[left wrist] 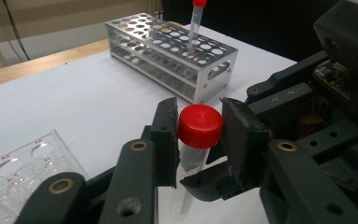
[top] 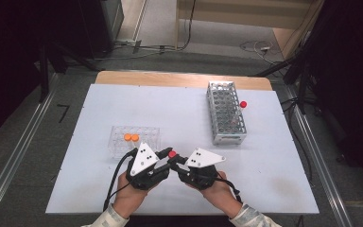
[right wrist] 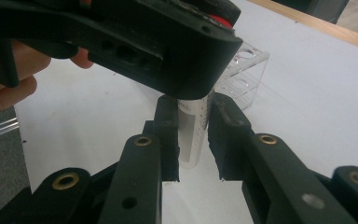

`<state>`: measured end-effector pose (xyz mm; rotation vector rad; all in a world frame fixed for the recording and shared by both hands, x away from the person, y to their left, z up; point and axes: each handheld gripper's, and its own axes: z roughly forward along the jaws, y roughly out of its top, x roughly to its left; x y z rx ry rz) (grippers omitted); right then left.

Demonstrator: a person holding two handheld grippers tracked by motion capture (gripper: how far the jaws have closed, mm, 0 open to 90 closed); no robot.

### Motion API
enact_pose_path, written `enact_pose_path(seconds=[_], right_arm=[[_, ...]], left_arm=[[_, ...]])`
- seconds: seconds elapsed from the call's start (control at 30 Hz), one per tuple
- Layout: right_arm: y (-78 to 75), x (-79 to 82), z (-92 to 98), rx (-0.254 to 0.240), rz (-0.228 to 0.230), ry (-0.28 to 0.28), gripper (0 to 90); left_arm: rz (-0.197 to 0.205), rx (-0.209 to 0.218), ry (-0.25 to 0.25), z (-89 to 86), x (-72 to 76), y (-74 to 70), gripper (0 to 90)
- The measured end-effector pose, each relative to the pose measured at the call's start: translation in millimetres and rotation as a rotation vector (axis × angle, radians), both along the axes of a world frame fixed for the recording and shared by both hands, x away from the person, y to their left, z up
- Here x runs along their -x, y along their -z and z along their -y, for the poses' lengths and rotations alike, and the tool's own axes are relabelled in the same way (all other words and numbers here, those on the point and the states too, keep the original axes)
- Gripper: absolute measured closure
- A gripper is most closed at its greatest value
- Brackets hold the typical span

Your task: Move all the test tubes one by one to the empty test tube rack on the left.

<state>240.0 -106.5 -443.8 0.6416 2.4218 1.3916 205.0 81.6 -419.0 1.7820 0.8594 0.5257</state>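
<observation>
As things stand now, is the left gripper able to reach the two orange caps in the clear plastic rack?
Probably not right away. The left gripper is closed on the red cap of the tube that the right gripper holds. The orange caps lie close, nothing between, but it must release first.

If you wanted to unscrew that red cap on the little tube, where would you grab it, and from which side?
Grip the red cap across its round side wall, coming in level from the side, as the left gripper does. The tube stands upright, and the right gripper clamps its clear body lower down, so the cap's sides stay free. It looks wider than the tube, giving flat pads good purchase.
</observation>
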Motion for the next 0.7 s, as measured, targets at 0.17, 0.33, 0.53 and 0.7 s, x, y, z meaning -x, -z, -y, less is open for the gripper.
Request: enact_pose_path(seconds=[0.17,0.33,0.53,0.7], right_arm=[[-0.4,0.1,0.5,-0.001,0.002,0.0,71.2],[-3.7,0.0,2.8,-0.017,0.005,-0.028,56.5],[-6.1,0.8,7.5,-0.019,0.001,-0.054,44.0],[-6.1,-0.3,11.9,-0.018,0.0,-0.046,40.2]], left_arm=[[0.018,-0.01,-0.001,-0.3,0.9,0.0,70.4],[0.015,0.002,-0.003,-4.0,1.4,-1.5,70.8],[0.009,0.027,-0.018,-16.8,3.9,-4.1,70.8],[0.01,0.039,-0.037,-27.5,6.2,-7.8,70.8]])
